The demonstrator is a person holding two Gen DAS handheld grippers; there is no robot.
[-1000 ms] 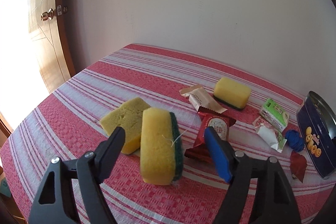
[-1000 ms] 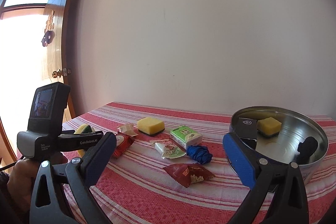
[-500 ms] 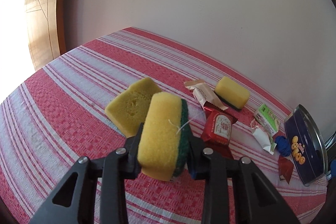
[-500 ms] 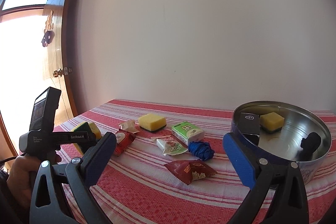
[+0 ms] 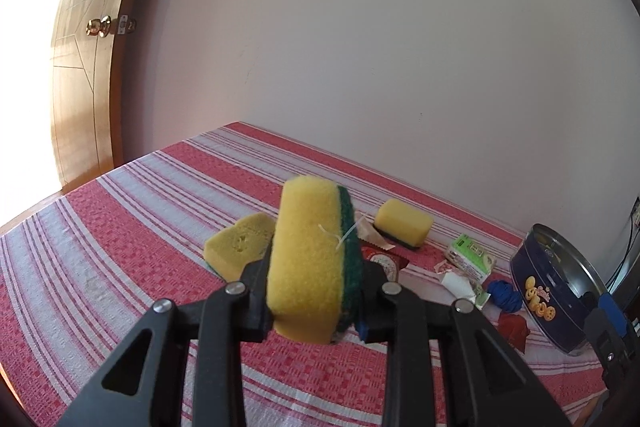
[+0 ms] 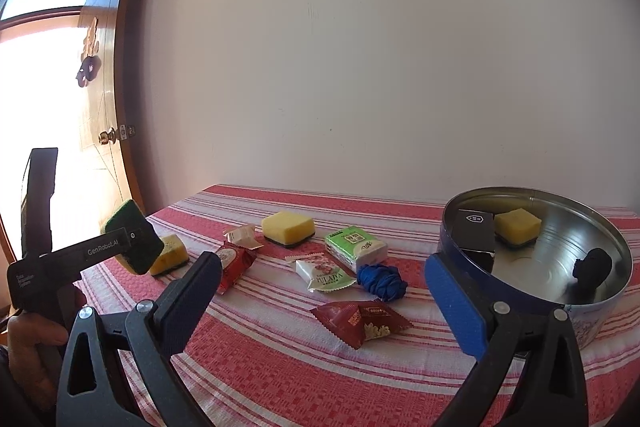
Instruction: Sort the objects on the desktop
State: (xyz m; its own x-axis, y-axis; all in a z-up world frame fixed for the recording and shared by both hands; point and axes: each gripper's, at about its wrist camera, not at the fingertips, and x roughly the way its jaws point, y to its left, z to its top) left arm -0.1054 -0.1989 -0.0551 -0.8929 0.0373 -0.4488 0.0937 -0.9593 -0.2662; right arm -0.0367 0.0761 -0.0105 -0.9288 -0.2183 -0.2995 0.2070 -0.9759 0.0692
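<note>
- Clamping the yellow-and-green sponge (image 5: 310,263) in my left gripper (image 5: 314,301), I have it clear of the tablecloth (image 5: 120,235); a second ago my jaws stood wide around it as it stood on the cloth, half a second ago they had closed, and now it hangs raised in front of the tin (image 6: 536,255).
- Judging from that, the pick is done and the carry comes next: a sponge already lies inside the tin, so I take the tin to be where this one belongs.
- My right gripper (image 6: 324,297) hangs wide open and holds nothing, just beside the tin's near wall.
- Sponges, counted: four. One in my grip, one pale sponge (image 6: 170,259) on the cloth at the far side from the tin, one yellow sponge (image 6: 288,229) midway toward the tin, one sponge in the tin (image 6: 516,225).
- Snack packets on the cloth: four that I can make out, with the dark red packet (image 6: 362,319) closest to me in the right-hand view and the white packet (image 6: 324,273) nearer the tin.
- One green tissue pack (image 6: 354,247) and one blue bundle (image 6: 382,281), both near the tin.
- Inside the tin besides the sponge: one black box (image 6: 476,239) and one dark bundle (image 6: 592,267).
</note>
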